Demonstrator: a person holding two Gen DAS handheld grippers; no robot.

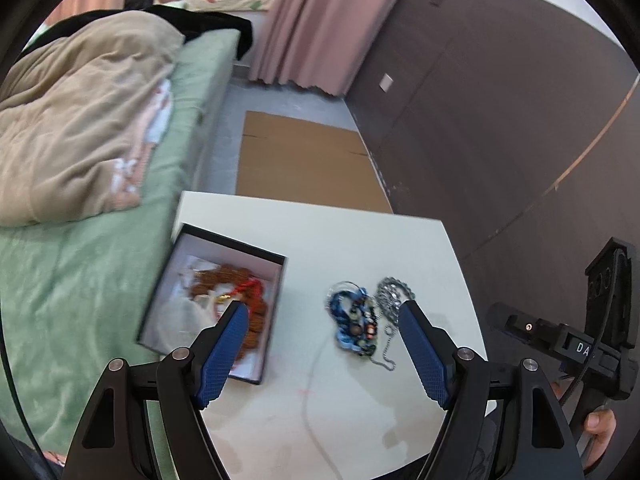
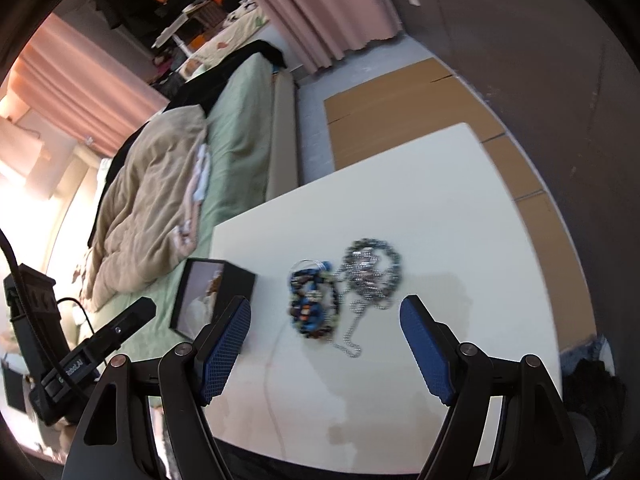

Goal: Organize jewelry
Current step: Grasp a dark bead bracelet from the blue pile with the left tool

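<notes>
White table [image 1: 360,232], plain. Black box [image 1: 276,304] with pale lining, reddish-brown beads [image 1: 224,276] and a red cord [image 1: 248,285] inside. Blue, mixed-colour bead bracelet [image 2: 314,304] beside a silver chain [image 2: 370,270]. Blue cross-hatched pads [image 1: 224,356] on black gripper arms, both tools alike. Green sheet [image 1: 80,280] under a beige quilt [image 1: 76,128]. Pink curtain [image 1: 320,20], dark brown wall [image 1: 500,120], tan cardboard [image 1: 308,160] on grey floor.

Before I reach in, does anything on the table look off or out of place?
Yes: the black box overhangs the table's left edge toward the bed. The blue beaded jewelry and silver chain lie tangled together outside it.
</notes>
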